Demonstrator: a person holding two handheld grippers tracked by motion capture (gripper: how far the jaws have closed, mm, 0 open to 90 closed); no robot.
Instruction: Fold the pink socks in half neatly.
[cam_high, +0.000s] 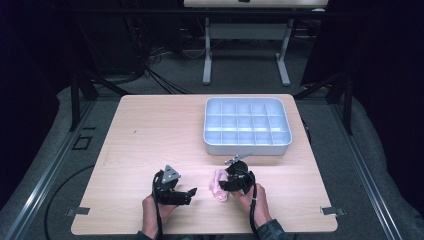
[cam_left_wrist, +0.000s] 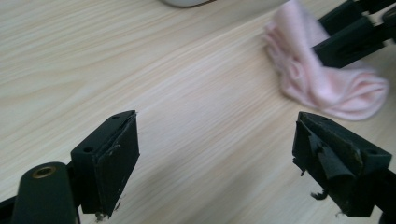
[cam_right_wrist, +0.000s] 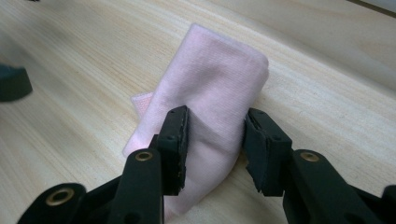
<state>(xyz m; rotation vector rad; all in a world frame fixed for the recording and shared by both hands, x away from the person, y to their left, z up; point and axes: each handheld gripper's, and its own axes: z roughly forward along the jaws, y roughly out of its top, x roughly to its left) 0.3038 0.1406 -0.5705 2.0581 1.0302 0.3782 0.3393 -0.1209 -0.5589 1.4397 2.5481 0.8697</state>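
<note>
A: Showing one pale pink folded cloth (cam_right_wrist: 210, 107), soft-napped and without lettering, at the table's (cam_high: 150, 135) 6 o'clock edge?

B: Yes. Right gripper (cam_right_wrist: 215, 140) jaws press its sides; left gripper (cam_left_wrist: 215, 154), at its 9 o'clock, gapes wide. One grey compartmented tray (cam_high: 247, 146) sits at 1 o'clock.

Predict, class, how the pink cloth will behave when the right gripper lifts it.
The cloth looks soft and folded, so it would probably sag and partly unfold. The right gripper pinches only its middle, so both ends may droop. It seems light and, being fuzzy, unlikely to slip.
</note>
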